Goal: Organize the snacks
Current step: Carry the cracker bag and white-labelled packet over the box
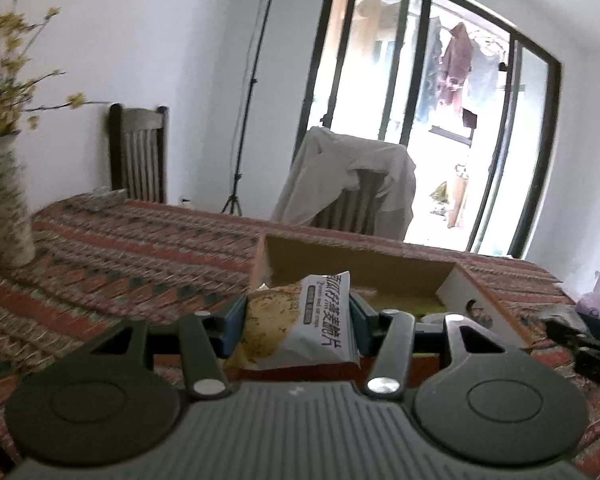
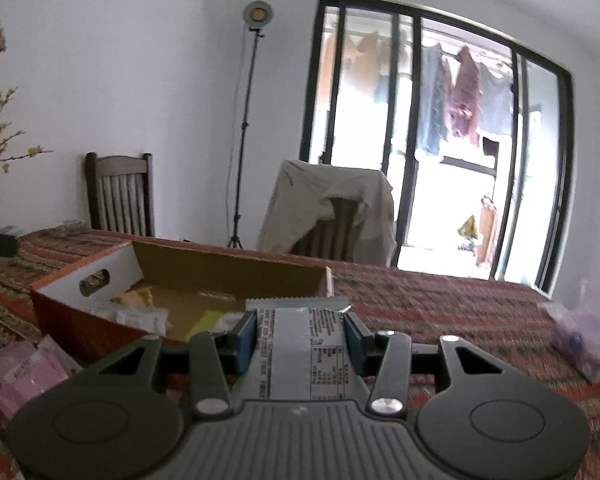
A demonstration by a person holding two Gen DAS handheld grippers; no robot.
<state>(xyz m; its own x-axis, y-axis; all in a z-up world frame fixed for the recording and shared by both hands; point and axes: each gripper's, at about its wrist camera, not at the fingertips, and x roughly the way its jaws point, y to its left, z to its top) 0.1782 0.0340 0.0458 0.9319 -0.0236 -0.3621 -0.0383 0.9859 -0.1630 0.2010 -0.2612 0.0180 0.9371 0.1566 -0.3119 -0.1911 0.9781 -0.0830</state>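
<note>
Left wrist view: the left gripper [image 1: 298, 320] is clamped on a white and yellow crinkly snack packet [image 1: 300, 322] with large Chinese characters, held just near of the open cardboard box [image 1: 356, 264] on the patterned tablecloth [image 1: 120, 256]. The puffy bag could slip sideways.

Right wrist view: the right gripper [image 2: 300, 336] pinches a flat grey foil packet [image 2: 300, 344], small print unreadable, right of the box; released early, it would land outside.
</note>
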